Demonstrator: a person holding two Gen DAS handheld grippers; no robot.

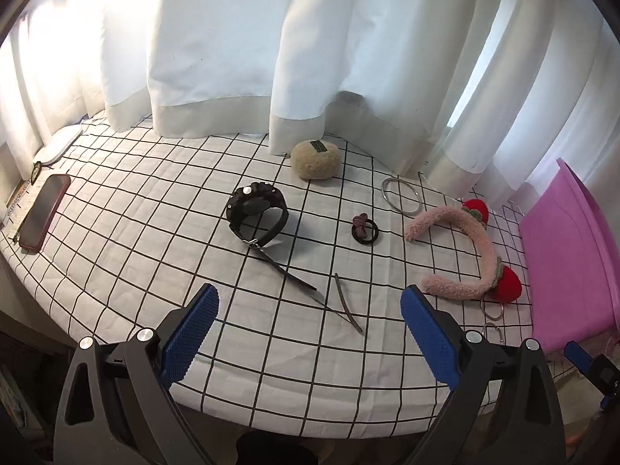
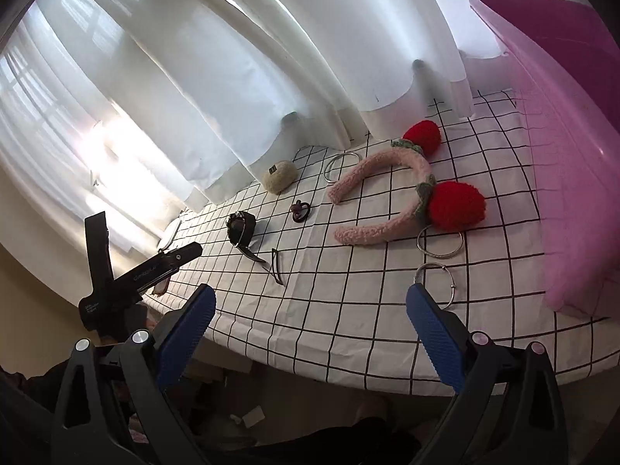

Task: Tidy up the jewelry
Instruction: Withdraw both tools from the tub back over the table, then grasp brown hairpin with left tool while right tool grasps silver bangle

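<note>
Right wrist view: right tool (image 2: 310,310) wide open, empty; left tool (image 1: 310,310) likewise. Thin silver metal bangle (image 2: 440,281) flat on grid-patterned tabletop (image 2: 348,310), beside pink plastic bin (image 2: 562,155). Advice: straddle rim, close gently.

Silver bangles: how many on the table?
3. One bangle lies at the back by the curtain hem. A second touches the near red pompom of the pink headband. The third sits nearest, by the right gripper. Others may be hidden.
</note>
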